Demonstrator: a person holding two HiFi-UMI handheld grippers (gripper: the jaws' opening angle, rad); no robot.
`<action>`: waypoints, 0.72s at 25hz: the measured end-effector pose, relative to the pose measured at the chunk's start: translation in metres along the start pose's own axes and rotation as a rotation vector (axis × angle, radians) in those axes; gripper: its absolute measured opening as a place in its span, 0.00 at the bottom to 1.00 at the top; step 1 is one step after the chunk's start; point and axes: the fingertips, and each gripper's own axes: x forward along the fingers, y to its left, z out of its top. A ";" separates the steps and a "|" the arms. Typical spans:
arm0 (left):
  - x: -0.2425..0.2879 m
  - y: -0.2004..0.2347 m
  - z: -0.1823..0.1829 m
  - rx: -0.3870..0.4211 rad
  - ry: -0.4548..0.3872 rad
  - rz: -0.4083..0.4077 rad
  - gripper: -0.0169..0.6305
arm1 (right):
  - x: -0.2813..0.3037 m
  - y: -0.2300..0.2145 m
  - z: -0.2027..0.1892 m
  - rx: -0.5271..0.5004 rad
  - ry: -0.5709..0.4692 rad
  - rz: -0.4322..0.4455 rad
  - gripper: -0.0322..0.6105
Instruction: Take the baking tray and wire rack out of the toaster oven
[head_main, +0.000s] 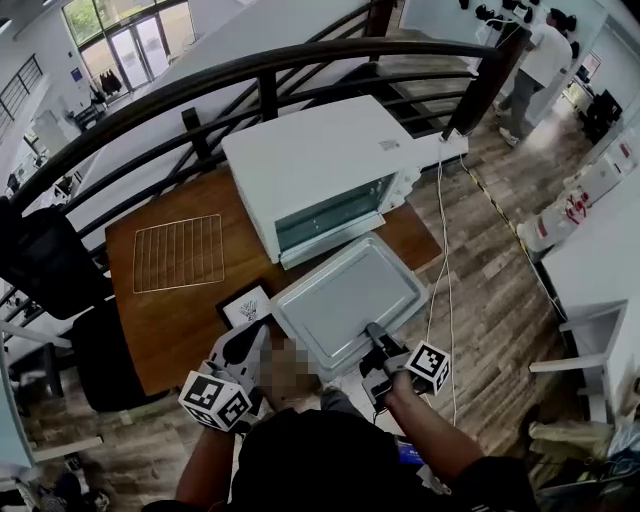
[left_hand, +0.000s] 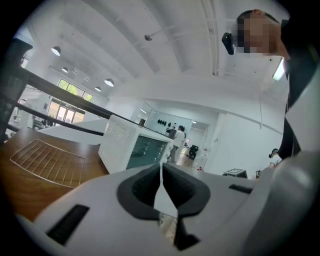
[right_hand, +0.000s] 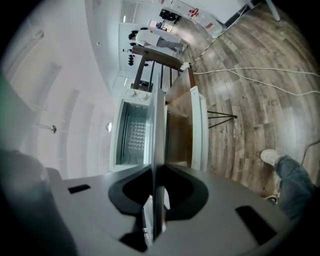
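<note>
- The wooden counter (head_main: 170, 330) is a brown slab with rounded corners, standing against a dark curved railing.
- The toaster oven (head_main: 310, 165) is a white box at the counter's far right corner. The right gripper view looks straight into its open mouth (right_hand: 132, 135) and shows a dimpled metal back wall. The head view gives only the top and the front.
- The baking tray (head_main: 350, 300) is out of the oven, in front of it over the counter's near right corner. It is pale grey metal, rectangular, with rounded corners and a raised rim, and its floor is bare. I cannot tell whether it touches the wood. In the right gripper view it is a thin edge-on blade (right_hand: 159, 130).
- The wire rack (head_main: 178, 252) lies flat on the counter's left part, well apart from the oven. The left gripper view shows its fine grid (left_hand: 47, 162) low across the wood.
- The right gripper (head_main: 375, 335) has its fingers clamped on the tray's near rim (right_hand: 154, 172).
- The left gripper (head_main: 262, 335) hangs at the near edge just beside the tray, with its fingers pressed together and empty (left_hand: 161, 170).
- A small black-framed card (head_main: 246, 305) sits at the near edge.
</note>
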 end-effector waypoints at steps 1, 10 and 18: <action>-0.008 0.004 0.000 -0.001 0.003 -0.004 0.06 | -0.002 0.000 -0.011 -0.010 0.003 0.000 0.12; -0.071 0.057 -0.011 -0.023 0.017 -0.014 0.06 | -0.002 0.002 -0.103 -0.047 0.015 0.004 0.13; -0.121 0.087 -0.013 -0.038 0.020 0.011 0.06 | 0.003 0.007 -0.165 -0.070 0.079 -0.013 0.13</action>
